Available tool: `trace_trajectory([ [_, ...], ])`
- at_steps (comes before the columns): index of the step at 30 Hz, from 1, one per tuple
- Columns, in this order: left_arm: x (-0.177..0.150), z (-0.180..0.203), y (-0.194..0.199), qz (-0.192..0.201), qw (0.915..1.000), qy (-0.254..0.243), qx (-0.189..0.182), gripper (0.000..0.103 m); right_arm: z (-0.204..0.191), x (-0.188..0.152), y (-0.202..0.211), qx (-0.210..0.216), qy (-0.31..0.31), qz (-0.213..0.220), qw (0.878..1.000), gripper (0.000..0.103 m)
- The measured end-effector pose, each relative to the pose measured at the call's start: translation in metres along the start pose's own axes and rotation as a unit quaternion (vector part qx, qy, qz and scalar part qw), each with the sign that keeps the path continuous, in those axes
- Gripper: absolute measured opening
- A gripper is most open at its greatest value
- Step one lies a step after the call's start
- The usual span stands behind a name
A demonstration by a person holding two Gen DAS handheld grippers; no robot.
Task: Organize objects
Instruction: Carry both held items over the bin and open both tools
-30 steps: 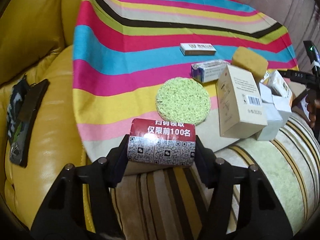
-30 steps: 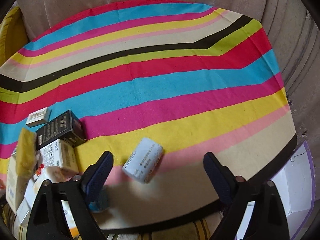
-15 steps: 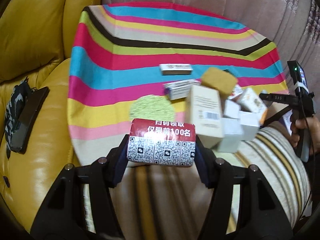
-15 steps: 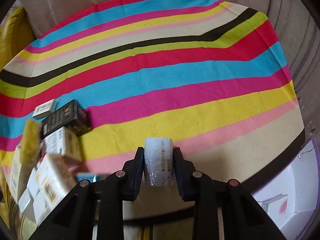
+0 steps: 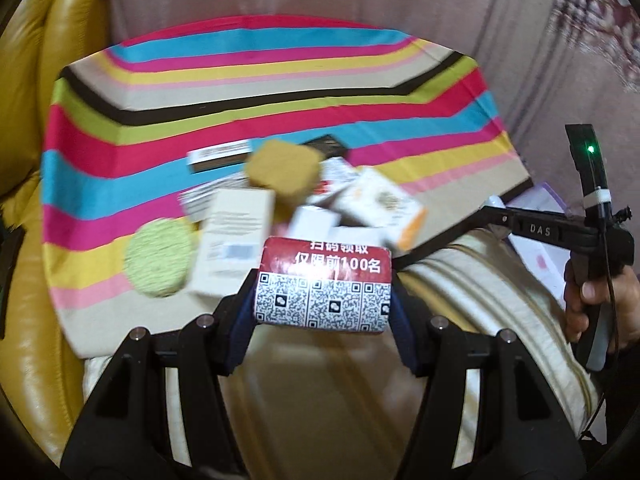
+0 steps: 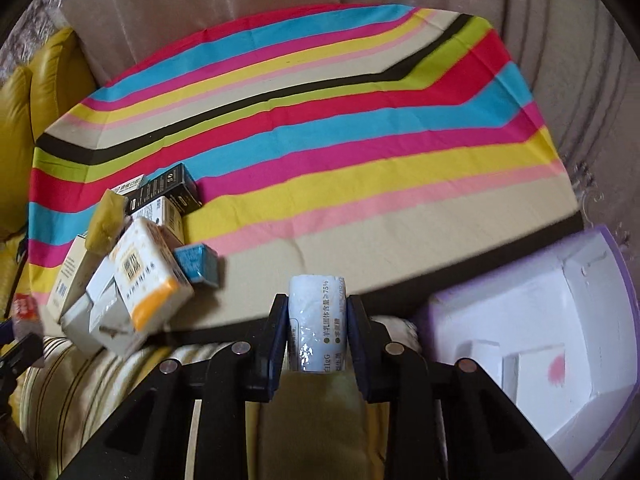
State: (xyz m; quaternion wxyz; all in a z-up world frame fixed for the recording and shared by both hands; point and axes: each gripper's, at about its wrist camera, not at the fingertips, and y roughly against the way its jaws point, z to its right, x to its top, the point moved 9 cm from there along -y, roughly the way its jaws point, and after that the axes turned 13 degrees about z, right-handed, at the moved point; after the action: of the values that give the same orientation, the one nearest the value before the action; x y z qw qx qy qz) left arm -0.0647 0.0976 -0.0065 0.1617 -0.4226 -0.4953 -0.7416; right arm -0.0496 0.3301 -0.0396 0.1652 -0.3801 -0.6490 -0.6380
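Observation:
My left gripper (image 5: 323, 298) is shut on a red and white box printed with QR codes (image 5: 325, 285), held above the striped cloth's near edge. My right gripper (image 6: 317, 326) is shut on a small pale blue and white packet (image 6: 317, 322), lifted off the cloth. A heap of small boxes (image 5: 360, 204) with a tan sponge (image 5: 285, 170) on top lies on the striped cloth (image 5: 256, 92); the same heap of boxes (image 6: 136, 276) shows at the left of the right wrist view. A round green scrub pad (image 5: 159, 258) lies left of the heap.
A white, purple-edged box (image 6: 560, 344) stands open at the right, off the cloth. A yellow leather sofa (image 5: 28, 80) borders the left. A striped cushion (image 5: 480, 300) lies in front. The person's hand (image 5: 596, 296) holds the other gripper's handle at the right.
The right gripper has shut on the pale packet and lifted it toward the near right. The left gripper has drawn back and swung right with the QR-code box; the heap looks farther off.

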Motion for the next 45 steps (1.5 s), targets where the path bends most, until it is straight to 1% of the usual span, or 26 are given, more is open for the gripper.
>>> trace_trajectory([
  [5, 0.005, 0.045, -0.017, -0.008, 0.9992, -0.021, -0.033, 0.063, 0.034, -0.009, 0.024, -0.016, -0.021, 0.008, 1.000, 0.030],
  [10, 0.010, 0.092, -0.031, -0.013, 0.9963, -0.051, -0.068, 0.063, 0.078, -0.020, 0.040, -0.057, -0.032, 0.013, 0.998, 0.030],
  [15, 0.012, 0.135, -0.045, -0.022, 0.9919, -0.076, -0.100, 0.063, 0.122, -0.033, 0.048, -0.086, -0.054, 0.009, 0.995, 0.030],
  [20, 0.016, 0.179, -0.058, -0.024, 0.9852, -0.108, -0.131, 0.063, 0.155, -0.035, 0.055, -0.111, -0.072, 0.015, 0.991, 0.030],
  [24, 0.020, 0.214, -0.072, -0.028, 0.9790, -0.133, -0.151, 0.063, 0.171, -0.035, 0.060, -0.123, -0.079, 0.020, 0.989, 0.030],
  [28, 0.021, 0.241, -0.083, -0.032, 0.9734, -0.148, -0.172, 0.063, 0.182, -0.033, 0.063, -0.125, -0.084, 0.024, 0.988, 0.030],
  [31, 0.020, 0.257, -0.092, -0.041, 0.9707, -0.149, -0.184, 0.063, 0.188, -0.030, 0.065, -0.130, -0.087, 0.030, 0.987, 0.031],
  [39, 0.016, 0.281, -0.108, -0.060, 0.9656, -0.141, -0.210, 0.064, 0.198, -0.025, 0.064, -0.136, -0.089, 0.035, 0.986, 0.031],
  [41, 0.014, 0.284, -0.111, -0.070, 0.9641, -0.135, -0.218, 0.072, 0.201, -0.025, 0.064, -0.139, -0.093, 0.034, 0.985, 0.033],
  [42, 0.014, 0.284, -0.112, -0.072, 0.9647, -0.133, -0.215, 0.078, 0.202, -0.025, 0.064, -0.141, -0.095, 0.034, 0.985, 0.039],
  [43, 0.013, 0.283, -0.112, -0.072, 0.9652, -0.132, -0.214, 0.080, 0.202, -0.025, 0.064, -0.142, -0.096, 0.034, 0.985, 0.047],
  [44, 0.014, 0.283, -0.112, -0.072, 0.9652, -0.130, -0.215, 0.081, 0.203, -0.025, 0.065, -0.143, -0.096, 0.035, 0.984, 0.051],
  [45, 0.014, 0.284, -0.112, -0.072, 0.9655, -0.127, -0.216, 0.081, 0.203, -0.025, 0.065, -0.144, -0.097, 0.037, 0.984, 0.060],
])
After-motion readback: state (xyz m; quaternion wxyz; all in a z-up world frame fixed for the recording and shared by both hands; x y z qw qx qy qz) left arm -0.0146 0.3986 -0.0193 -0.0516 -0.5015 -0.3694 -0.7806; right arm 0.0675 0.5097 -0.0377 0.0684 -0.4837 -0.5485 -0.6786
